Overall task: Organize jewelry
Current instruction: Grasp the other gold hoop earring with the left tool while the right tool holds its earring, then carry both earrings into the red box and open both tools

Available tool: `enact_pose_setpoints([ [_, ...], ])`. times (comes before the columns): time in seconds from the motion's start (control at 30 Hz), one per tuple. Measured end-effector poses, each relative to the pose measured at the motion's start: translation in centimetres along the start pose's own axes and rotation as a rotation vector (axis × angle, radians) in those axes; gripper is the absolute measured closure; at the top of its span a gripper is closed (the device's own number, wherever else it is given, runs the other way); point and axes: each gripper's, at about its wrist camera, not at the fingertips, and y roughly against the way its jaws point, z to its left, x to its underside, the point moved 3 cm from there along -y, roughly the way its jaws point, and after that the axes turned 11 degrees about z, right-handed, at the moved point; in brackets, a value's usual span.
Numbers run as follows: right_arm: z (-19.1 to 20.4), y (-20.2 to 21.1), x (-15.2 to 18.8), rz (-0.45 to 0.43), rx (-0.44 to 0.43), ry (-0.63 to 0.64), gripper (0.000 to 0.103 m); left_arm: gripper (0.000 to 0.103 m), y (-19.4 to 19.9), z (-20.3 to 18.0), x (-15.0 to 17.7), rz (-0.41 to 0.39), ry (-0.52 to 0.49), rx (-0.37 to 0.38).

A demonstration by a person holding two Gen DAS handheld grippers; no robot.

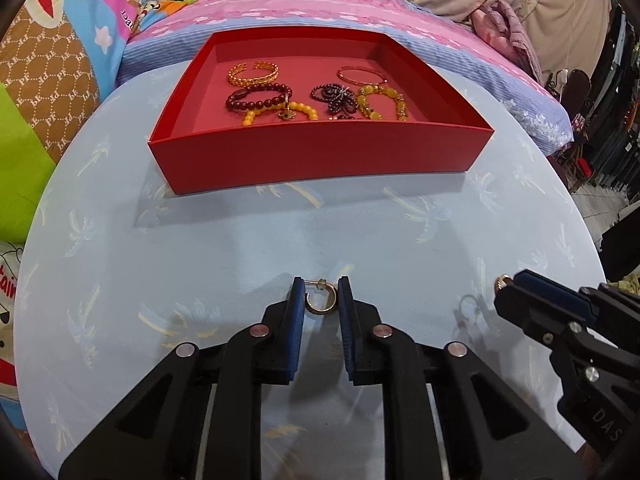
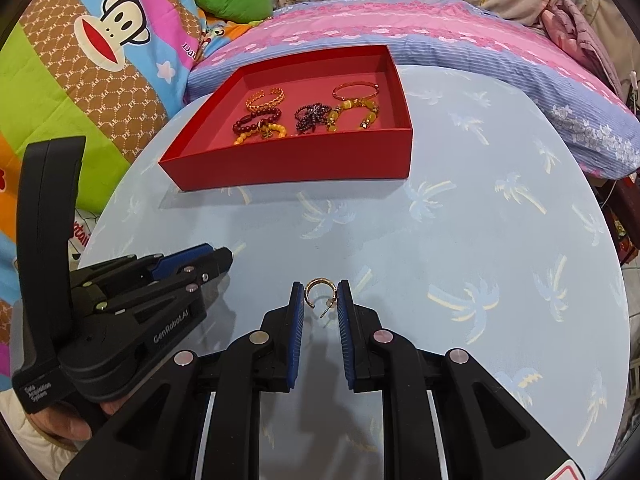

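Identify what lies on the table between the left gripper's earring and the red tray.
Nothing: bare tablecloth separates the earring from the red tray, shown in the left wrist view.

I see a round table (image 2: 460, 240) with pale blue palm-print cloth. Behind it lies a pink-blue striped pillow (image 2: 420, 36); far left, a monkey-print quilt (image 2: 100, 52) and green cushion (image 2: 232, 0).

Left gripper (image 1: 321, 294) jaws pinching hoop earring (image 1: 320, 299) (gold), red tray (image 1: 320, 152) beyond
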Motion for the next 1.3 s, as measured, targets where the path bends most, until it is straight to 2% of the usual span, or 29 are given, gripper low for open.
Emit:
enact_pose_setpoints([
  [0.13, 0.3, 0.6, -1.2, -0.018, -0.021, 0.007, 0.087, 0.087, 1.2, 0.0, -0.4, -0.010, 0.006, 0.019],
  [0.27, 0.5, 1.8, -3.8, -0.068, -0.018, 0.023, 0.087, 0.087, 3.5, 0.2, -2.4, -0.054, -0.002, 0.027],
  [0.47, 0.4, 2.8, -10.1, -0.150, -0.007, 0.037, 0.087, 0.087, 5.3, 1.2, -8.1, -0.129, 0.001, 0.010],
  [0.6, 0.0, 1.9, -14.7, -0.158, -0.012, 0.019, 0.087, 0.087, 4.9, 2.2, -12.5, -0.157, 0.014, -0.008],
  [0.77, -0.3, -0.3, -19.4, -0.144, -0.014, -0.001, 0.087, 0.087, 2.9, 2.6, -16.6, -0.154, 0.010, -0.032],
  [0.9, -0.2, -2.5, -21.6, -0.121, 0.009, 0.004, 0.087, 0.087, 0.8, 3.2, -18.8, -0.124, 0.015, -0.046],
  [1.3, -0.2, -6.7, -24.2, -0.067, 0.048, 0.010, 0.086, 0.086, -3.0, 4.4, -21.7, -0.053, 0.045, -0.056],
])
